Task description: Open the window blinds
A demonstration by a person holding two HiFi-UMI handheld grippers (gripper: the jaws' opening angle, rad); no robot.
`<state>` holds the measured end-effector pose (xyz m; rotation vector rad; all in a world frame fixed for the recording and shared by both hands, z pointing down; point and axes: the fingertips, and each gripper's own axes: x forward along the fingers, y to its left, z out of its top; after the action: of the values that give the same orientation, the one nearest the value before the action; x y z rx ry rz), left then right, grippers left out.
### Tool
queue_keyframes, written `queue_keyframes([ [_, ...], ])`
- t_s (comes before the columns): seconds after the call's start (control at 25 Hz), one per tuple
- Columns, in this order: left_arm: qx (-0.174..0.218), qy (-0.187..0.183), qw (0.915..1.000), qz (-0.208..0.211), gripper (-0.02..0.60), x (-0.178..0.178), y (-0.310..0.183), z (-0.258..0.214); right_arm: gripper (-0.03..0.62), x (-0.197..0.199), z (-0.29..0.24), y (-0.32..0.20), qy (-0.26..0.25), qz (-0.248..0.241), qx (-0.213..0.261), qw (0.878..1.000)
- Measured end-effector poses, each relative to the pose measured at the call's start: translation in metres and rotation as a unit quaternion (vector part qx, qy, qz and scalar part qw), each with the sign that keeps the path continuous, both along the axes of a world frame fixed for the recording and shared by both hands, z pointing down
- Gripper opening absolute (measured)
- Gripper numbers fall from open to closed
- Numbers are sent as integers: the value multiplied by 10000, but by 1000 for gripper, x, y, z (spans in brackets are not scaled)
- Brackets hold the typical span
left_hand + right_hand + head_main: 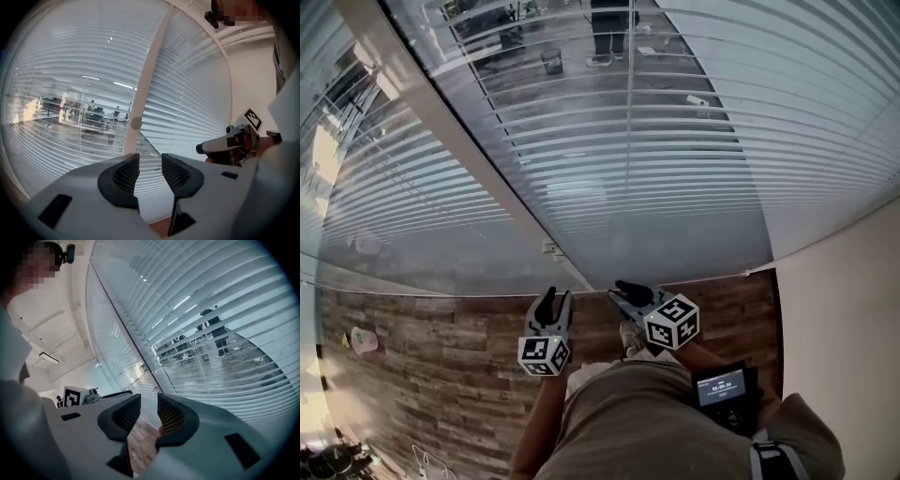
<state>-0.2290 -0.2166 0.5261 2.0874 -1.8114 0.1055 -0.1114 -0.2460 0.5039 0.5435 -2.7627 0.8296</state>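
Observation:
The window blinds [675,141] are white horizontal slats over floor-to-ceiling glass, tilted so that a room beyond shows through. A thin cord [629,131] hangs down their middle. My left gripper [552,302] and right gripper [626,292] are held side by side low in front of the glass, apart from the slats. The left gripper [150,171] is open, and only the blinds [84,84] show past its jaws. The right gripper [143,413] is also open with nothing between its pads, and the blinds [225,310] are to its right.
A white window post [459,141] runs between two glass panels, seen as the post [145,89] ahead of the left gripper. Wood-plank floor [441,375] lies below, a beige wall [844,319] at right. A small screen device [724,386] hangs at the person's waist. Beyond the glass stand a person [609,33] and a bucket [551,61].

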Motion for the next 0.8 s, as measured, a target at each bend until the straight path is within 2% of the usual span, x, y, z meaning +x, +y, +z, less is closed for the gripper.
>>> queue_keyframes([
  [0.12,41,69,9998,169,158,-3,26,-5,107,-16,-3,31,45,23,-12,10000],
  [0.32,122,168,9993,322,158,-33,66,-24,107,-61,-22,75,121,-29,38,9999],
  [0.48,191,175,9989,384,157,-45,98,-19,108,-74,-16,109,170,13,83,9998],
  [0.68,288,153,9981,527,158,-57,177,11,107,-85,19,194,177,108,102,9997],
  [0.8,252,187,9979,560,158,-70,179,3,107,-97,11,197,222,144,35,9996],
])
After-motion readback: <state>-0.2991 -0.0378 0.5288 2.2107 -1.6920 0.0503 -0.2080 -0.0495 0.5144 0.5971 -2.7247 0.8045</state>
